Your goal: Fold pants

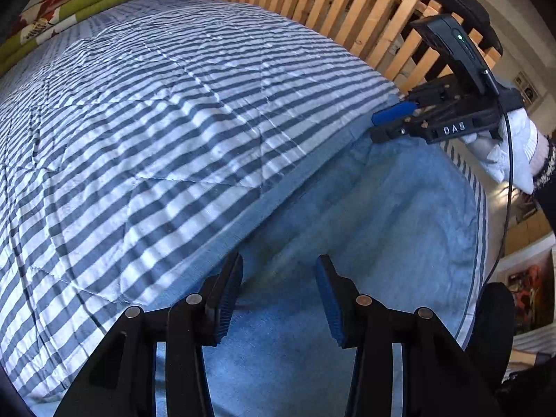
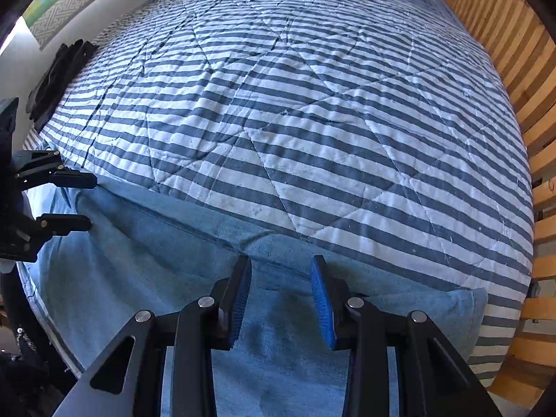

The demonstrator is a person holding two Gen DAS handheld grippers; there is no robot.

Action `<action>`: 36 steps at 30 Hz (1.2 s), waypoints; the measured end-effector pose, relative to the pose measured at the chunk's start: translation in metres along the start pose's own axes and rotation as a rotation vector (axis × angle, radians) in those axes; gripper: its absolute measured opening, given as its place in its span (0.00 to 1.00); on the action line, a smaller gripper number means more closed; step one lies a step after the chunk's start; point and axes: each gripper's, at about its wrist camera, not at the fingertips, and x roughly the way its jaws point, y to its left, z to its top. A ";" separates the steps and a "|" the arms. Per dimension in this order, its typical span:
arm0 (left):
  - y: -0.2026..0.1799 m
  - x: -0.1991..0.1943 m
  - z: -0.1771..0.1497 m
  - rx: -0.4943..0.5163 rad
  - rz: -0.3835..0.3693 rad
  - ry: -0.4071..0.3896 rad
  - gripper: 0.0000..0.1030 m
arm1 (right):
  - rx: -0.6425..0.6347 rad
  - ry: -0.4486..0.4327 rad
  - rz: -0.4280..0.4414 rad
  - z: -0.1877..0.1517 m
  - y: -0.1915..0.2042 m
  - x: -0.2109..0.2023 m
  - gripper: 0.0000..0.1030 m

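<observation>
Light blue denim pants (image 1: 365, 215) lie flat along the near edge of the bed, also showing in the right wrist view (image 2: 156, 264). My left gripper (image 1: 279, 264) hovers open just above the pants near their far edge, with nothing between its fingers. In the right wrist view it sits at the left end of the pants (image 2: 83, 201). My right gripper (image 2: 280, 264) is open over the pants' far edge, close to the fabric. The left wrist view shows it at the other end (image 1: 382, 123), held by a white-gloved hand (image 1: 514, 153).
A blue and white striped quilt (image 1: 173, 104) covers the bed beyond the pants. A wooden slatted frame (image 1: 330, 7) runs along the right side. Folded green and red cloths (image 1: 69, 3) lie at the far end. A dark item (image 2: 59, 73) rests at the bed's left edge.
</observation>
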 end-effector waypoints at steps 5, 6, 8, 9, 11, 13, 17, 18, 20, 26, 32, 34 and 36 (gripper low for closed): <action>-0.019 0.003 -0.026 0.057 -0.040 0.037 0.44 | 0.067 0.045 -0.033 -0.022 -0.031 0.001 0.32; -0.020 0.002 -0.028 0.055 -0.049 0.037 0.44 | 0.087 0.049 -0.023 -0.027 -0.036 0.001 0.29; -0.021 -0.003 -0.028 0.046 -0.048 0.025 0.44 | 0.114 0.059 -0.032 -0.035 -0.043 0.006 0.29; -0.020 -0.006 -0.026 0.039 -0.048 0.013 0.44 | 0.123 0.057 -0.029 -0.039 -0.044 0.008 0.30; -0.015 -0.013 -0.023 0.017 -0.039 -0.017 0.45 | 0.113 0.040 -0.057 -0.042 -0.039 0.010 0.30; -0.006 -0.014 -0.017 -0.010 -0.025 -0.031 0.48 | 0.079 0.023 -0.102 -0.047 -0.032 0.011 0.29; 0.010 0.009 -0.012 -0.064 -0.047 0.040 0.50 | 0.052 -0.002 -0.110 -0.052 -0.022 0.010 0.08; 0.009 0.016 -0.014 -0.063 -0.049 0.056 0.49 | 0.047 -0.007 -0.107 -0.052 -0.019 0.010 0.04; -0.002 0.015 -0.016 0.007 -0.007 0.035 0.19 | 0.028 -0.020 -0.146 -0.053 -0.012 0.010 0.02; -0.002 -0.009 -0.003 0.020 0.145 -0.105 0.13 | 0.113 -0.225 -0.207 -0.040 -0.019 -0.023 0.01; 0.000 -0.028 -0.001 0.026 0.242 -0.146 0.54 | 0.264 -0.265 -0.128 -0.031 -0.052 -0.059 0.25; -0.006 -0.031 -0.003 0.042 0.192 -0.143 0.54 | 0.293 -0.306 -0.134 -0.048 -0.064 -0.076 0.27; -0.014 -0.027 -0.013 0.062 0.141 -0.111 0.54 | 0.367 -0.303 -0.071 -0.072 -0.085 -0.081 0.27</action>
